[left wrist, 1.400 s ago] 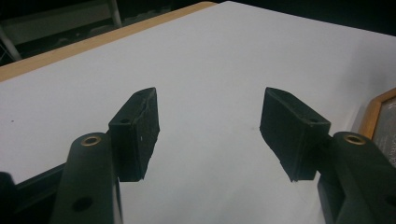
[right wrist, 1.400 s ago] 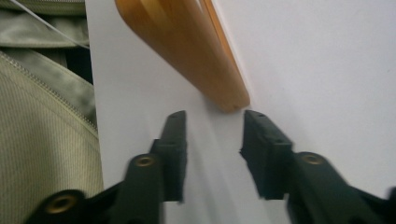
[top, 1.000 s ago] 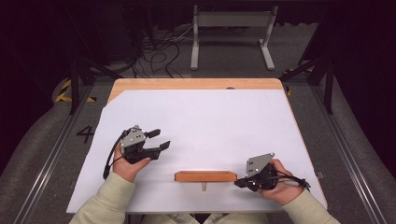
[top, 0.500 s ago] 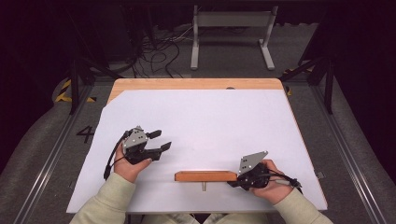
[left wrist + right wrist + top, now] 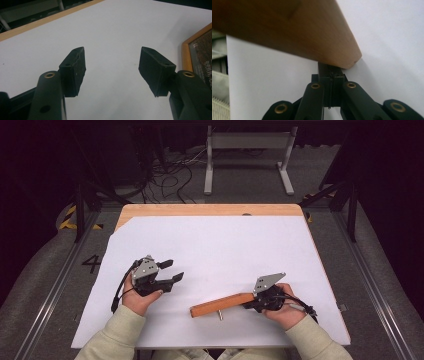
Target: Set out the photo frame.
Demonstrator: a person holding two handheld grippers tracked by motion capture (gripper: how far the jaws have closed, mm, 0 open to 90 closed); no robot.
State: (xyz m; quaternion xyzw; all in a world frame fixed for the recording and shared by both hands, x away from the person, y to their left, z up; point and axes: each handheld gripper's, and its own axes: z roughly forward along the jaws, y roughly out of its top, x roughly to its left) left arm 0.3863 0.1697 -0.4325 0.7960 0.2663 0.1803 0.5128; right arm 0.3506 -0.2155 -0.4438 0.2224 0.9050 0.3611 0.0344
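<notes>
Wood, warm orange in tone, makes up the small picture frame [image 5: 222,304], which stands on its edge on the white sheet [image 5: 225,245] covering the bench [image 5: 210,210]. From the high view it reads as a narrow bar set at a slant, its right end farther from the person than its left. A thin metal peg [image 5: 220,316], probably the prop leg, sticks out from the frame's near side. The right gripper [image 5: 249,305] is at the frame's right end. In the right gripper view its 2 fingers [image 5: 322,92] are pressed together with nothing visible between them, and their tips sit at the lower corner of the wood [image 5: 287,30], apparently touching it, which looks like nudging rather than holding. The left gripper [image 5: 174,270] rests on the sheet well to the left of the frame. Its fingers [image 5: 73,71] are spread wide apart and empty, aimed past the frame's far face. Along the right edge of the left gripper view, a strip of the frame's border [image 5: 185,55] shows around a dark panel. As a judgement, the work is at an early stage. The frame is being handled at 1 end only and no grasp has been made on it. Taking a real hold with either gripper, then lifting it or setting it where it belongs, all seems left to do.
</notes>
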